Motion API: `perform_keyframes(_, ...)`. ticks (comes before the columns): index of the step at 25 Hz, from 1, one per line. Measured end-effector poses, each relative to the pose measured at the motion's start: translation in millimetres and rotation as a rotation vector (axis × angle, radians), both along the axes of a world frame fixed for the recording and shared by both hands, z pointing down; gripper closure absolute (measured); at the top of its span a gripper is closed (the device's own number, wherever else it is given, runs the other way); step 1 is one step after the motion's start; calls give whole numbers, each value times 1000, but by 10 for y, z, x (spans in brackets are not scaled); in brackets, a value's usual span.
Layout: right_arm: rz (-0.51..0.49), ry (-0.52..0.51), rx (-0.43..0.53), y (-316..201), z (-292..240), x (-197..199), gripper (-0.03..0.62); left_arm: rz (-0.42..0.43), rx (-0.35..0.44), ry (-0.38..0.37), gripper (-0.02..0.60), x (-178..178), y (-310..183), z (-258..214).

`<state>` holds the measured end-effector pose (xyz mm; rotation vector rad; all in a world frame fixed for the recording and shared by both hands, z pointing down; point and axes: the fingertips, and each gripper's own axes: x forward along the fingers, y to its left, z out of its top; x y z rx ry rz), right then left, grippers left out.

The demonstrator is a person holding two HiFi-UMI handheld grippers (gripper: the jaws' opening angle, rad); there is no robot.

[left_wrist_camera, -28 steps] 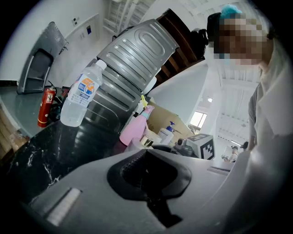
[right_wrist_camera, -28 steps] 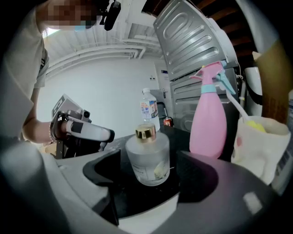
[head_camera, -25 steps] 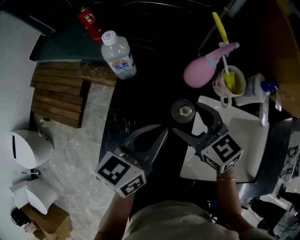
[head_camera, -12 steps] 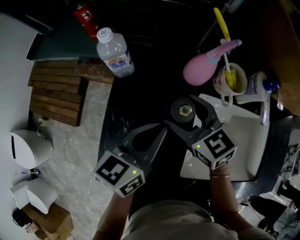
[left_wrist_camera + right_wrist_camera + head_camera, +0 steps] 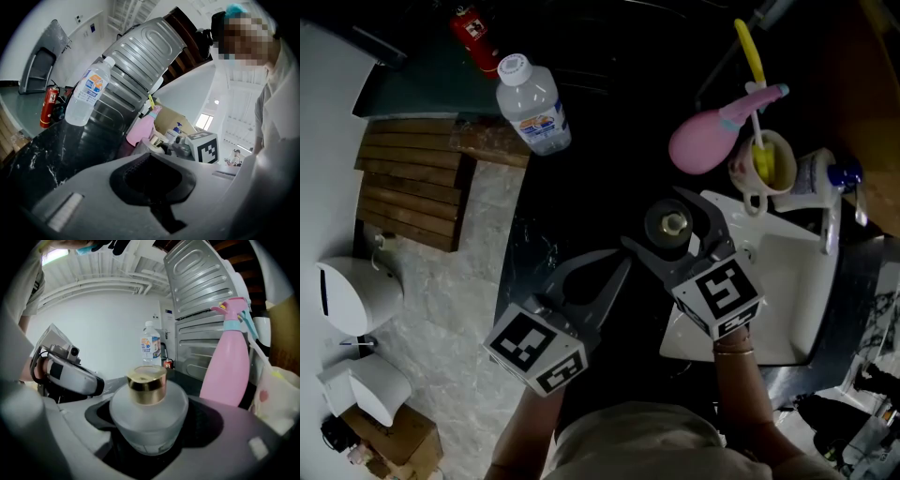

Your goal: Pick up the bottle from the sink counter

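A small round frosted bottle (image 5: pixel 670 223) with a gold cap (image 5: pixel 147 377) stands on the black counter (image 5: pixel 581 187) beside the sink. My right gripper (image 5: pixel 658 219) is open, with one jaw on each side of this bottle. In the right gripper view the bottle (image 5: pixel 149 416) fills the gap between the jaws. A clear water bottle (image 5: pixel 532 105) with a white cap stands farther back left, also seen in the left gripper view (image 5: pixel 86 93). My left gripper (image 5: pixel 622 263) is shut and holds nothing, hovering left of the small bottle.
A pink spray bottle (image 5: pixel 708 141) and a mug (image 5: pixel 761 161) holding a yellow brush stand behind the white sink basin (image 5: pixel 787 281). A red fire extinguisher (image 5: pixel 476 39) and a wooden pallet (image 5: pixel 412 192) are on the floor at left.
My right gripper has moved forward and left, so its jaws now flank the small frosted bottle. The left gripper has barely moved.
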<state>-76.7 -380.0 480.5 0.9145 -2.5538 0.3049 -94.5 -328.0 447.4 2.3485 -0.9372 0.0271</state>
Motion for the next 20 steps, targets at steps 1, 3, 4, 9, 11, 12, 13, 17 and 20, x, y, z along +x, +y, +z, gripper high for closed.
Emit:
perform_keyframes(1,-2,2,1,-6,2,-4,224,0,0,-1,575,-4,-2,5)
perform_keyframes(3,-11,13,2,-9,23,-8,224,-1,-1,-1,575,-6,-2,12)
perform_keyframes(4,-17,21,4,-8,41,-8,224,-1,-1,0,575,-4,-1,13)
perform_keyframes(9,-31,72,22,3,82,-8,244,0,-1,6,575,16,3,9)
perform_keyframes(11,-28,77,24,-4,81,-3,250,-2,-2,19,575,17,3,-13)
perform_keyframes(12,-26,78,24,-7,81,-2,252,-5,-2,26,575,13,2,-29)
perform_keyframes(13,-25,79,23,-8,82,-2,253,-9,0,31,575,5,2,-44)
perform_keyframes(17,-14,82,26,-9,91,7,255,-13,3,27,575,-16,15,-59)
perform_keyframes(20,8,91,34,-14,88,26,255,-19,11,24,575,-33,22,-75)
